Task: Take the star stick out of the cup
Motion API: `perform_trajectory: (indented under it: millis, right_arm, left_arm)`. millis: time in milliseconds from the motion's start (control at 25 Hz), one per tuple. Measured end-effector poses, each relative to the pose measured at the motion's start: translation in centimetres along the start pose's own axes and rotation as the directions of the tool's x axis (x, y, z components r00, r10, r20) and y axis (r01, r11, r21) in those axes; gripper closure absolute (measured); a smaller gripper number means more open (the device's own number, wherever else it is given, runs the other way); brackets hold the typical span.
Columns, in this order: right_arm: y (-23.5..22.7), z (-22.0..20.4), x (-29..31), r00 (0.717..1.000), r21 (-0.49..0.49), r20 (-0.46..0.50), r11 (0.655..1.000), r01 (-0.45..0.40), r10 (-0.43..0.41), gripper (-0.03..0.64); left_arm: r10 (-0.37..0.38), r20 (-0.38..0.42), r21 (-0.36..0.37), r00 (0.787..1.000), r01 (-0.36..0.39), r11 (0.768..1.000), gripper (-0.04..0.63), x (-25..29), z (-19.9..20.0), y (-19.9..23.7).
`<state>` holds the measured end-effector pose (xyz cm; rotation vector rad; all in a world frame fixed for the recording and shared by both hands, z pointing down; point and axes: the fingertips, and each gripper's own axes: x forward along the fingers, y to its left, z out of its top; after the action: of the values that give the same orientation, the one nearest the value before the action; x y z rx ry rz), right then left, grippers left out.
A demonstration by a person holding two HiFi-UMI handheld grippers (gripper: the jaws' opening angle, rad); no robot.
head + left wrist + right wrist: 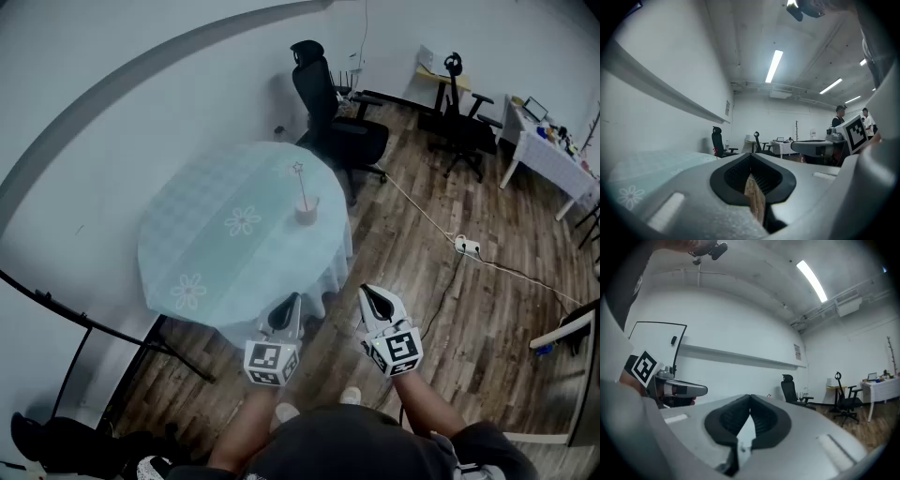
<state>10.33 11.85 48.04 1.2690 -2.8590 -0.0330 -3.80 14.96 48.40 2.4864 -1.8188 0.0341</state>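
Note:
A small white cup stands on the right part of a round table covered with a pale blue flowered cloth. A thin stick with a star on top rises upright out of the cup. Both grippers hang in front of the table's near edge, well short of the cup. My left gripper has its jaws pressed together with nothing between them. My right gripper is also shut and empty. Each gripper shows at the edge of the other's view.
A black office chair stands behind the table; another chair and white desks are at the far right. A power strip with cable lies on the wood floor. A black rack stands at the left. Two people stand far off.

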Motion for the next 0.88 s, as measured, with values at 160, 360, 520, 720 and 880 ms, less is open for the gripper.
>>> perform_trajectory:
  millis: [160, 360, 520, 720, 880]
  right_arm:
    - [-0.5, 0.2, -0.2, 1.000, 0.002, 0.012, 1.000, -0.010, 0.010, 0.614]
    - [-1.6, 0.0, -0.5, 1.000, -0.001, 0.006, 1.000, -0.007, 0.007, 0.614]
    - [-2.5, -0.3, -1.3, 1.000, 0.016, 0.008, 1.000, -0.001, 0.001, 0.614]
    - [-4.2, 0.0, -1.9, 1.000, 0.034, 0.020, 0.999, -0.017, 0.016, 0.614]
    - [-5.0, 0.0, -2.1, 0.999, 0.040, 0.024, 0.999, -0.030, 0.029, 0.614]
  left_arm:
    - [0.005, -0.003, 0.001, 1.000, -0.005, 1.000, 0.591, 0.4, -0.2, -0.6]
    - [0.007, -0.010, 0.002, 1.000, -0.007, 1.000, 0.591, 1.2, -0.3, -1.5]
    - [0.022, -0.023, 0.007, 1.000, -0.022, 1.000, 0.591, 1.2, -0.8, -2.3]
    - [0.040, -0.019, 0.009, 0.999, -0.040, 0.999, 0.591, 1.9, -0.7, -3.7]
    - [0.047, -0.037, 0.009, 0.998, -0.047, 0.999, 0.591, 2.0, -1.3, -4.4]
